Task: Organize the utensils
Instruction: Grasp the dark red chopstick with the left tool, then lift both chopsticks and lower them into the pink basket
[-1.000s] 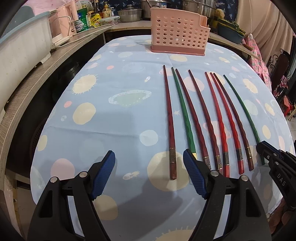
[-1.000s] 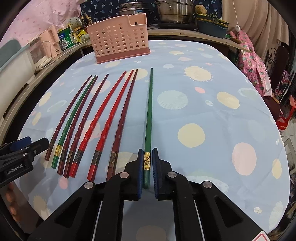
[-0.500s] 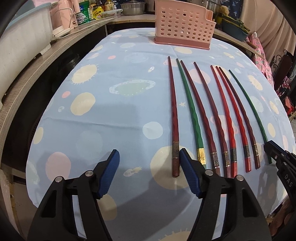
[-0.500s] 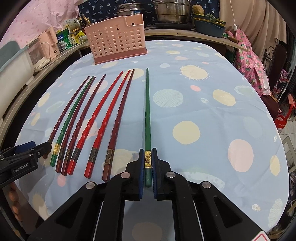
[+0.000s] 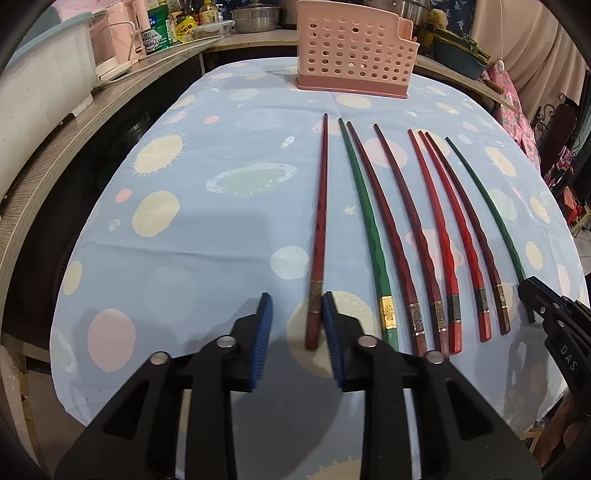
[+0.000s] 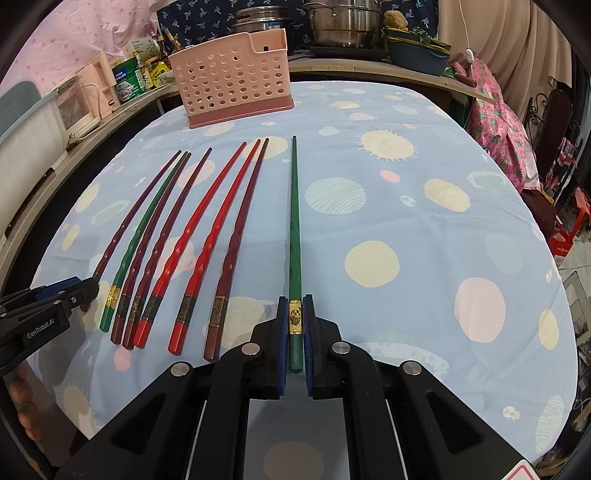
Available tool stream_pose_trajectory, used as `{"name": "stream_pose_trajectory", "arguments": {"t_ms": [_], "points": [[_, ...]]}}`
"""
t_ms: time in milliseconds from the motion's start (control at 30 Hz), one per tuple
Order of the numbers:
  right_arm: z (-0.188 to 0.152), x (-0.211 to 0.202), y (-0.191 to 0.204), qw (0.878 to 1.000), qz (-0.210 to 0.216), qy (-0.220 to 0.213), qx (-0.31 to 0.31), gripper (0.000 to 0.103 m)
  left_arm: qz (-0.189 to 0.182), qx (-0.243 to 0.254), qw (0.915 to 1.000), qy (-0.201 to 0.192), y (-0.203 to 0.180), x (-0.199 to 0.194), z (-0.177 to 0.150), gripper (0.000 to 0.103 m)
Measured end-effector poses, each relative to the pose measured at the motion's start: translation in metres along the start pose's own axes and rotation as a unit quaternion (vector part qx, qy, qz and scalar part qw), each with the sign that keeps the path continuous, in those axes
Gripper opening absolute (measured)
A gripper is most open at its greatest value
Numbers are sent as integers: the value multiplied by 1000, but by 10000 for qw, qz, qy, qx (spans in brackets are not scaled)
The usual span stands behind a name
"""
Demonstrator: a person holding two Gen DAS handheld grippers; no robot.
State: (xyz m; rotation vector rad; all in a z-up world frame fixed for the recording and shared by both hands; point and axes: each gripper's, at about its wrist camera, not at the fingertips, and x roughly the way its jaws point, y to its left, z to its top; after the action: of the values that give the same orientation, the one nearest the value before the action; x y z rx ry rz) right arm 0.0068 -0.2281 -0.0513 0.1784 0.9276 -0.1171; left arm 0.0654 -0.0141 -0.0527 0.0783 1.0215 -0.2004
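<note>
Several chopsticks lie side by side on the spotted blue tablecloth (image 5: 207,229), tips toward a pink perforated utensil basket (image 5: 354,55) at the far edge. My left gripper (image 5: 297,321) straddles the butt end of the leftmost dark red chopstick (image 5: 320,206). Its jaws are closing; the right pad touches the stick and the left pad is still apart from it. My right gripper (image 6: 294,325) is shut on the gold-banded end of the rightmost green chopstick (image 6: 294,221), which still lies on the cloth. The basket (image 6: 232,81) shows no utensils.
Between the two held sticks lie a second green chopstick (image 5: 364,206) and several red and dark red ones (image 5: 436,214). A wooden counter (image 5: 74,122) with appliances and jars runs along the left. Pots (image 6: 343,22) stand behind the table.
My left gripper's jaws have narrowed from wide apart to close around the dark red chopstick's end. The right gripper keeps its grip on the green chopstick and has not moved.
</note>
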Motion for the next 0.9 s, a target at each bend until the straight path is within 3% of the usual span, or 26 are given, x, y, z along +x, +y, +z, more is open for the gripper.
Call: {"name": "stream_pose_trajectory", "arguments": {"t_ms": [167, 567, 900], "points": [[0, 0, 0, 10000, 8, 2, 5, 7, -39, -12, 10000, 46, 1, 0, 1, 9], [4, -3, -4, 9999, 86, 23, 93, 7, -139, -79, 9998, 102, 2, -6, 4, 8], [24, -25, -17, 9990, 145, -318, 266, 7, -252, -148, 9995, -120, 5, -31, 22, 7]]}}
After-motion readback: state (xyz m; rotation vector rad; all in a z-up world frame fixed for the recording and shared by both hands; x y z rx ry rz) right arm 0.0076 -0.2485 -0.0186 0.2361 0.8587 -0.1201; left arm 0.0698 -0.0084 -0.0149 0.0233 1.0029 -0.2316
